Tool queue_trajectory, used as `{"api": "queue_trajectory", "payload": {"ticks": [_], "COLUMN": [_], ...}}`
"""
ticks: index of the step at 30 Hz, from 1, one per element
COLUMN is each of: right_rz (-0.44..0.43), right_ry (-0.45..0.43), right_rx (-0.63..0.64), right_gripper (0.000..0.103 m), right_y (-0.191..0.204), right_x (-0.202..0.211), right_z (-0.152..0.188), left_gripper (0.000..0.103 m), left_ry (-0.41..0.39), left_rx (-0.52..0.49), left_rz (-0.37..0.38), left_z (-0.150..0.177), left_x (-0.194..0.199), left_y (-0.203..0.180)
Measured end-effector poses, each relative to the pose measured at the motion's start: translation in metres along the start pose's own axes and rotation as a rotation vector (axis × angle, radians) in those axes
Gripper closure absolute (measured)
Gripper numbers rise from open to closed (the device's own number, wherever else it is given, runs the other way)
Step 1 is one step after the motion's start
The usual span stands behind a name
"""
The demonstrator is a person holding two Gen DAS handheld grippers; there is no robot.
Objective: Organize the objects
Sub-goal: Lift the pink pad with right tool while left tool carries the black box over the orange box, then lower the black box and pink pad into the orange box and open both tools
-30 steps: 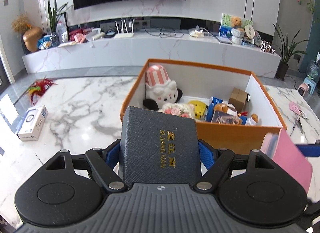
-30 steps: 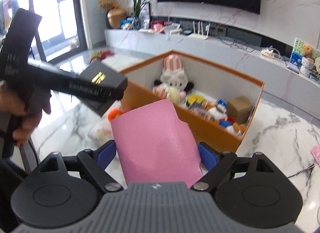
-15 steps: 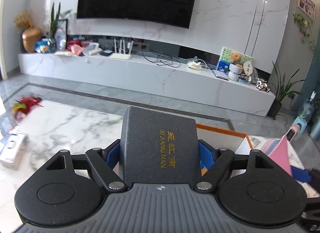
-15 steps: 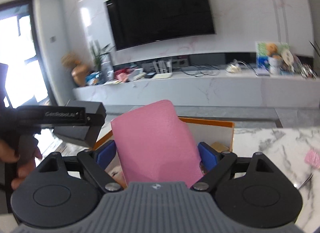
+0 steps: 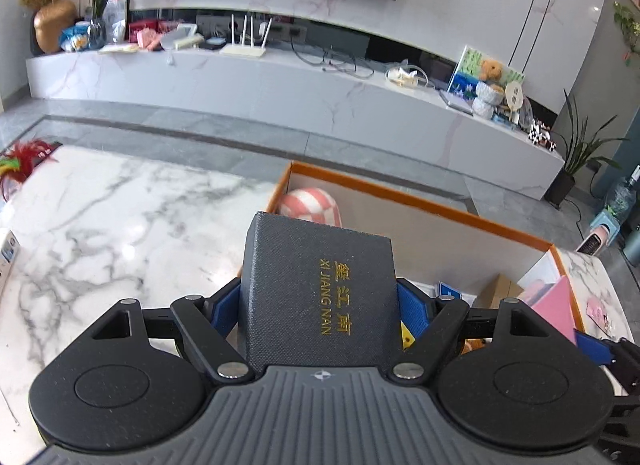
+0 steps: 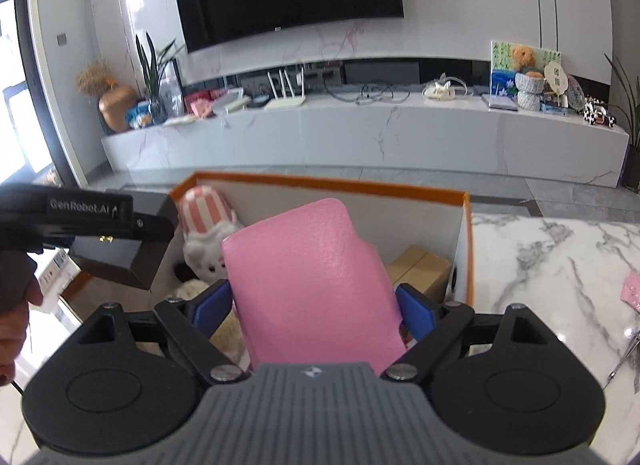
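My left gripper [image 5: 318, 305] is shut on a dark grey box with gold lettering [image 5: 320, 289] and holds it above the near left corner of the orange storage box [image 5: 400, 201]. My right gripper [image 6: 312, 305] is shut on a pink pouch [image 6: 308, 281] and holds it over the same orange box [image 6: 328, 183]. The box holds a striped-hat plush toy [image 6: 208, 221], a small cardboard box [image 6: 420, 269] and other toys, mostly hidden. The left gripper and its dark box [image 6: 116, 261] show at the left of the right wrist view.
The orange box stands on a white marble table [image 5: 100, 233]. A red feathered item [image 5: 24, 157] and a white carton [image 5: 6, 257] lie at its left. Pink items [image 6: 630, 291] lie on the table at right. A TV console [image 6: 360, 125] runs behind.
Both grippers tipped up toward the wall, then back down over the orange box. Both now sit closer over the box than a second ago, still holding their objects.
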State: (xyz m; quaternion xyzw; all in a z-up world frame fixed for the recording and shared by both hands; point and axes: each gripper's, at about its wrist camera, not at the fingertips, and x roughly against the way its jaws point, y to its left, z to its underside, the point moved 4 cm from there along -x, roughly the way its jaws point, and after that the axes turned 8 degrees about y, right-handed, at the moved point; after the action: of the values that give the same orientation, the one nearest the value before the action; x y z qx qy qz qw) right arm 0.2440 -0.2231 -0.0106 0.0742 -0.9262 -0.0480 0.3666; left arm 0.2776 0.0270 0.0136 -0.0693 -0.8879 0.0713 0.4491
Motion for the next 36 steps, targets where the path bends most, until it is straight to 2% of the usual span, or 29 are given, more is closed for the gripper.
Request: {"api": "queue_trajectory", "payload": {"ticks": [9, 18, 27, 36], "right_rz": [0.012, 0.057, 0.106, 0.112], "right_ry": [0.037, 0.050, 0.080, 0.078], "right_rx": [0.026, 0.053, 0.116, 0.113], "right_gripper": [0.015, 0.015, 0.015, 0.014], "right_y": [0.007, 0.008, 0.014, 0.014], "right_x": [-0.013, -0.019, -0.023, -0.025], "right_z": [0.006, 0.006, 0.009, 0.009], "left_gripper": [0.011, 0.011, 0.011, 0.010], "left_ry": [0.038, 0.033, 0.038, 0.062], "left_rx": [-0.042, -0.045, -0.104, -0.122], "left_rz": [-0.028, -0.039, -0.091, -0.100], "left_z": [0.006, 0.007, 0.010, 0.015], "left_x": [-0.017, -0.022, -0.022, -0.029], "left_y": [-0.017, -0.024, -0.039, -0.046]}}
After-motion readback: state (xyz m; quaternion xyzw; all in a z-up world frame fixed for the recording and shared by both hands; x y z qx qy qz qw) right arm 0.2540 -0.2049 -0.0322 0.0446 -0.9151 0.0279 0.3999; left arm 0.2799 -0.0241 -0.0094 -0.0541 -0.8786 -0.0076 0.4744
